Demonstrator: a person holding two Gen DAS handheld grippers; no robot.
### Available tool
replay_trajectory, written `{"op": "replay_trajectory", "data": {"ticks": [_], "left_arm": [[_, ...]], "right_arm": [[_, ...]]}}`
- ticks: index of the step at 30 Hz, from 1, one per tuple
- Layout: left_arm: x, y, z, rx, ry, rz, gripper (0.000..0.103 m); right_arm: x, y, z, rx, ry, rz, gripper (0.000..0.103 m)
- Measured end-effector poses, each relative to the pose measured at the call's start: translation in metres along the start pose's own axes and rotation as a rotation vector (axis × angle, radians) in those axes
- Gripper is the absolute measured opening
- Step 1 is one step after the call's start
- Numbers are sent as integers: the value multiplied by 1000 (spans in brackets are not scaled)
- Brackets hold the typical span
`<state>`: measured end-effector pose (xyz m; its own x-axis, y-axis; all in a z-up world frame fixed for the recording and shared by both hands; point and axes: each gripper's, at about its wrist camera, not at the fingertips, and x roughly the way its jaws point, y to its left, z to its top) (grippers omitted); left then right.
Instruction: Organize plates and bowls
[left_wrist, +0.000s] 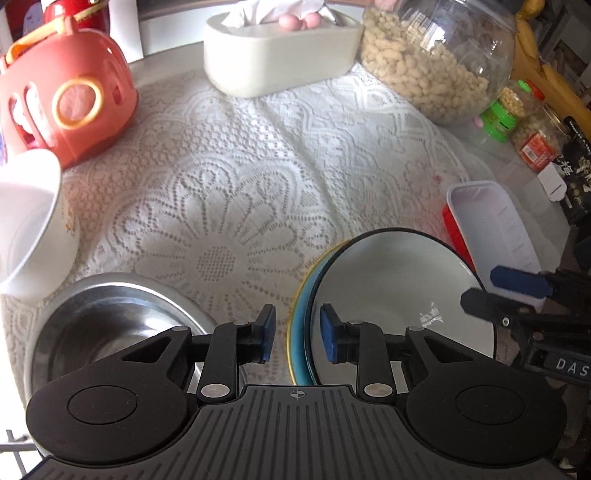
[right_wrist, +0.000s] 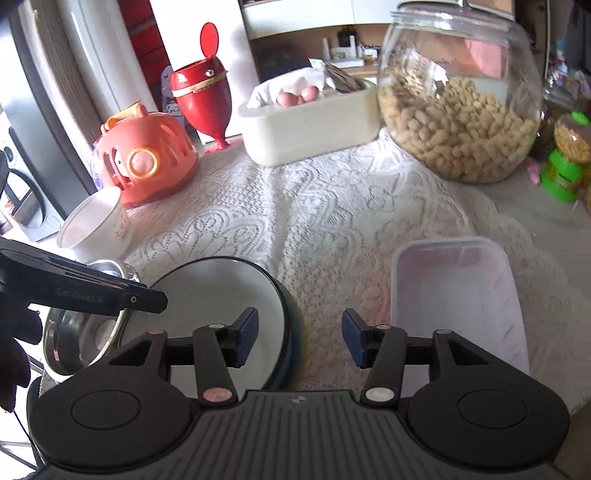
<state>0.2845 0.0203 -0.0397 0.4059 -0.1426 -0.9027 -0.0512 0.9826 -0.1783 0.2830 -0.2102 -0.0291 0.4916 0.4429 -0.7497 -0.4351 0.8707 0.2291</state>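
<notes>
A white dish with a dark rim (left_wrist: 391, 288) sits on a teal plate with a yellow edge (left_wrist: 297, 332), near the table's front. My left gripper (left_wrist: 298, 332) is open and straddles the stack's left rim, the pads not touching it. My right gripper (right_wrist: 299, 334) is open too: one pad is over the white dish (right_wrist: 221, 295), the other over the cloth, with the stack's right rim between them. A steel bowl (left_wrist: 110, 317) stands just left of the stack. A white patterned bowl (left_wrist: 29, 229) lies tilted further left.
A white plastic tub over something red (left_wrist: 491, 232) lies right of the stack. At the back stand an orange plastic case (left_wrist: 70, 99), a white tissue box (left_wrist: 280, 55) and a glass jar of peanuts (left_wrist: 436, 62). A lace cloth (left_wrist: 221, 184) covers the table.
</notes>
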Motion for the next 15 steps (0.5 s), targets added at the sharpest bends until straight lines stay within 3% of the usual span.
{"op": "replay_trajectory", "data": {"ticks": [3, 8, 15], "left_arm": [[17, 8, 0, -62, 49, -63, 30], [27, 11, -3, -95, 74, -84, 28], [21, 21, 5, -115, 34, -104, 29]], "right_arm": [[21, -14, -10, 125, 115, 76, 55], [57, -17, -30, 265, 275, 272, 58], [69, 0, -22, 217, 239, 218, 59]]}}
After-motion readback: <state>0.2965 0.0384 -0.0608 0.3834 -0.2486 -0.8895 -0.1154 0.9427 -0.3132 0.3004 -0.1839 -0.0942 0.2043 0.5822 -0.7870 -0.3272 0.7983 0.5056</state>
